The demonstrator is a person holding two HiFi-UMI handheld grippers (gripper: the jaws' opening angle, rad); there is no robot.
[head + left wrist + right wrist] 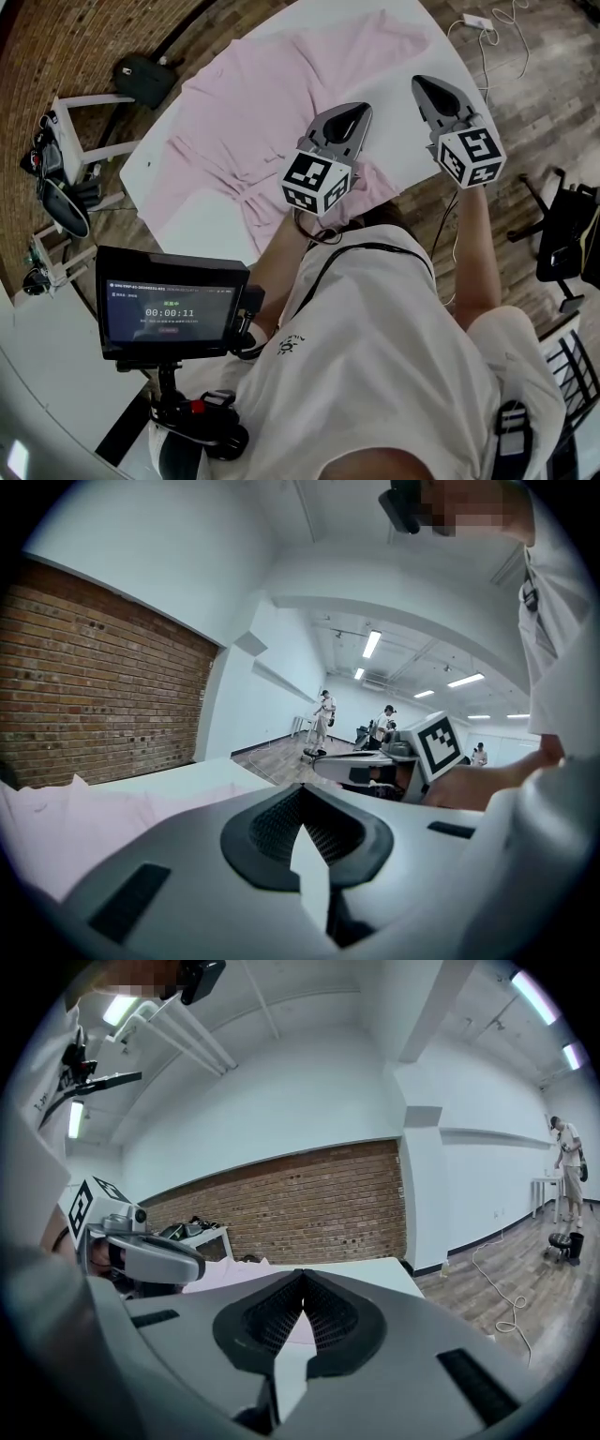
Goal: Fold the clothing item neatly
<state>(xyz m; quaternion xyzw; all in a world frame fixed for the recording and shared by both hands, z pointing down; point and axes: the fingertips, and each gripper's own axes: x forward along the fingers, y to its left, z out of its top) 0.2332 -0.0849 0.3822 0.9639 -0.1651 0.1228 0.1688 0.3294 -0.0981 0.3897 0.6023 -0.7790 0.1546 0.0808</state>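
While both hover with jaws clenched (nothing held), the pink shirt point(272, 108) lies flat on the desk point(192, 220), stretching away ahead; left gripper point(356, 114) over its near end, right gripper point(424, 84) just beside.

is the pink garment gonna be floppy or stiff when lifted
Probably floppy: the pink garment lies flat with soft wrinkles, so a lifted edge would likely sag. It looks thin, so probably light. Pushed across the smooth white table, it may bunch.
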